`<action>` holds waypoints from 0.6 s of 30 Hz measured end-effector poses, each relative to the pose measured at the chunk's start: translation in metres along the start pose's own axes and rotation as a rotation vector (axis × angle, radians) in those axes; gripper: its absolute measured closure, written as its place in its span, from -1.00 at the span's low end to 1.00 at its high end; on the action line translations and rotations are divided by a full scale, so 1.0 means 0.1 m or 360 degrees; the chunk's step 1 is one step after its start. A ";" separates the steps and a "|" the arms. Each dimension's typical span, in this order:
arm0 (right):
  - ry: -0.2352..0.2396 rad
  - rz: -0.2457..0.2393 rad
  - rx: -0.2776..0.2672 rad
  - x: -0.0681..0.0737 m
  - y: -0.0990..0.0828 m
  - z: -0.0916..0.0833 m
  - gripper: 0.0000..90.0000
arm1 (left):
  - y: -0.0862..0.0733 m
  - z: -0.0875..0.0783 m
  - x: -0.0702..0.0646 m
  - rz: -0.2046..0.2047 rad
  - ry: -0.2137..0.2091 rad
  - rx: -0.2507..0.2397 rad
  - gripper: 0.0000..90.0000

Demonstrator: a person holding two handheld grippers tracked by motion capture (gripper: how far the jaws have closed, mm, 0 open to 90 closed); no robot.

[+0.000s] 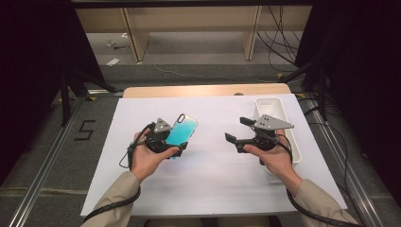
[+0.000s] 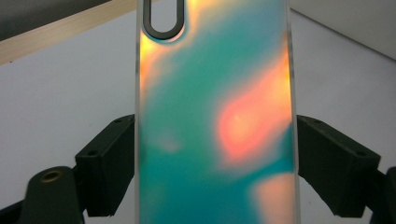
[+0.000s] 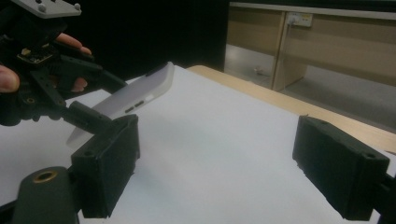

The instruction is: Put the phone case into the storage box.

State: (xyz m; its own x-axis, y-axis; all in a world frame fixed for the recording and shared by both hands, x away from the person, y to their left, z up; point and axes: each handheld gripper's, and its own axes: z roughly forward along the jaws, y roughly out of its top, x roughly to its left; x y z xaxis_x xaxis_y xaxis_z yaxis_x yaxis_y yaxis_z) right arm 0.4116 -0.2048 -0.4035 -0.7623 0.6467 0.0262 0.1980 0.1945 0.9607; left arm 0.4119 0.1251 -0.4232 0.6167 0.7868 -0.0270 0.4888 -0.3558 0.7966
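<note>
Currently listed: 1 phone case [image 1: 182,131], iridescent teal and orange with an oval camera cutout, pinched across its width by the left gripper [image 1: 176,147] and held tilted above the white table sheet [image 1: 213,165]. In the left gripper view both black pads [image 2: 109,163] press its long edges. Right gripper [image 1: 236,132]: jaws spread, nothing between them, well apart from the case. 1 white tray [image 1: 293,137] lies just beside the right hand [image 1: 274,158].

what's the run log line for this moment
left claw: shut on phone case, lifted off table | right claw: open, empty | white tray: beside right hand
</note>
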 end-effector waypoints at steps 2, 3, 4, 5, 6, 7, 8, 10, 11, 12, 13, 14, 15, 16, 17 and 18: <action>0.0004 0.0003 -0.0001 0.01 0.01 0.02 -0.65 | 0.00 0.01 -0.02 0.0016 0.0001 0.0004 -0.62; 0.0007 0.0004 -0.0002 0.01 0.01 0.03 -0.65 | 0.00 0.01 -0.03 0.0022 -0.0003 0.0004 -0.62; 0.0012 0.0005 -0.0002 0.02 0.02 0.04 -0.65 | 0.01 0.01 -0.04 0.0021 -0.0004 0.0003 -0.62; 0.0014 0.0008 -0.0003 0.02 0.02 0.05 -0.65 | 0.01 0.01 -0.06 0.0024 -0.0006 0.0001 -0.62; 0.0017 0.0017 -0.0005 0.03 0.02 0.06 -0.65 | 0.01 0.02 -0.07 0.0023 -0.0011 -0.0004 -0.62; 0.0023 0.0017 -0.0004 0.03 0.02 0.07 -0.65 | 0.01 0.02 -0.08 0.0030 -0.0014 -0.0002 -0.62; 0.0022 0.0016 -0.0004 0.04 0.03 0.08 -0.65 | 0.01 0.02 -0.09 0.0039 -0.0018 0.0006 -0.62; 0.0019 0.0011 -0.0003 0.05 0.04 0.10 -0.65 | 0.01 0.04 -0.13 0.0042 -0.0028 0.0005 -0.62; 0.0021 0.0010 -0.0007 0.06 0.05 0.11 -0.65 | 0.01 0.04 -0.14 0.0051 -0.0035 0.0008 -0.62; 0.0024 0.0006 -0.0004 0.06 0.05 0.12 -0.65 | 0.02 0.05 -0.15 0.0050 -0.0042 0.0009 -0.62; 0.0025 0.0008 -0.0005 0.07 0.06 0.13 -0.65 | 0.02 0.05 -0.17 0.0047 -0.0054 0.0007 -0.62; 0.0030 0.0006 -0.0007 0.07 0.06 0.14 -0.65 | 0.02 0.06 -0.18 0.0053 -0.0057 0.0011 -0.62; 0.0031 0.0006 -0.0006 0.08 0.06 0.14 -0.65 | 0.02 0.06 -0.19 0.0060 -0.0055 0.0007 -0.62; 0.0033 0.0009 -0.0006 0.08 0.07 0.15 -0.65 | 0.02 0.07 -0.20 0.0063 -0.0060 0.0007 -0.62; 0.0031 0.0011 -0.0009 0.08 0.07 0.16 -0.65 | 0.03 0.07 -0.21 0.0063 -0.0058 0.0008 -0.62; 0.0030 0.0011 -0.0008 0.08 0.08 0.16 -0.65 | 0.03 0.07 -0.22 0.0061 -0.0064 0.0007 -0.62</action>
State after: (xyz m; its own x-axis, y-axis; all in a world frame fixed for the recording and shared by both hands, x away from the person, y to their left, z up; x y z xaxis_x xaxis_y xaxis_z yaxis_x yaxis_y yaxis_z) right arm 0.4168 -0.1857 -0.4005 -0.7724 0.6340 0.0380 0.2003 0.1863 0.9619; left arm 0.4042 0.1032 -0.4250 0.6593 0.7516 -0.0207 0.4668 -0.3876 0.7949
